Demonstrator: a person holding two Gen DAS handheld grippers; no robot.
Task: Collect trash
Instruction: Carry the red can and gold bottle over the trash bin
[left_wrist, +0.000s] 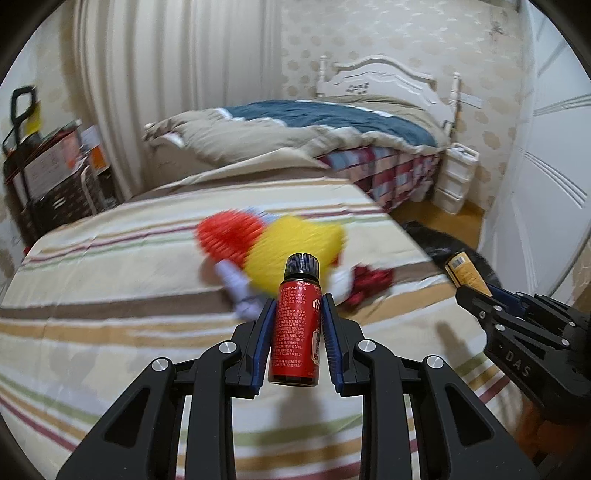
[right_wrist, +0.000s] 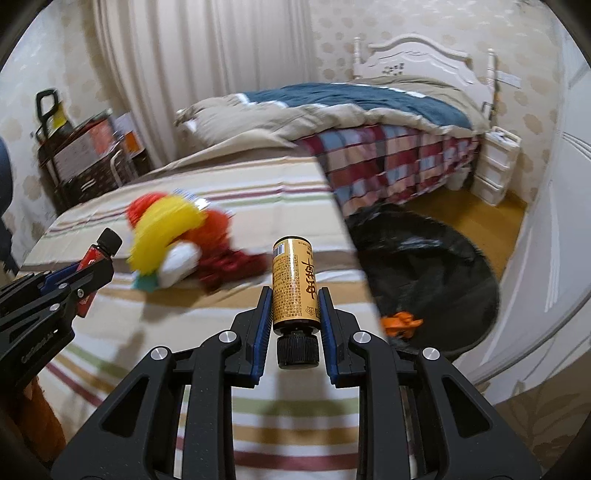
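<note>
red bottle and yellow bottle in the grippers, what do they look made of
Red bottle: dark body, glass or plastic, I cannot tell which, under a glossy printed red label; ribbed dark cap, probably plastic.
Yellow bottle: likewise wrapped in a shiny yellow-gold printed label, its ribbed black cap pointing toward the camera; the body beneath is hidden.

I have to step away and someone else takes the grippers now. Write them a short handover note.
Left gripper: shut on the red bottle, cap pointing away.
Right gripper: shut on the yellow bottle, cap toward the camera.
Both are held above the striped bed.
Black bag lies open on the floor to the right of the bed, orange scrap at its edge.
Done: both bottles picked up.
Left: drop them in the bag, probably; red wrapper beside the plush toy may be next.
</note>
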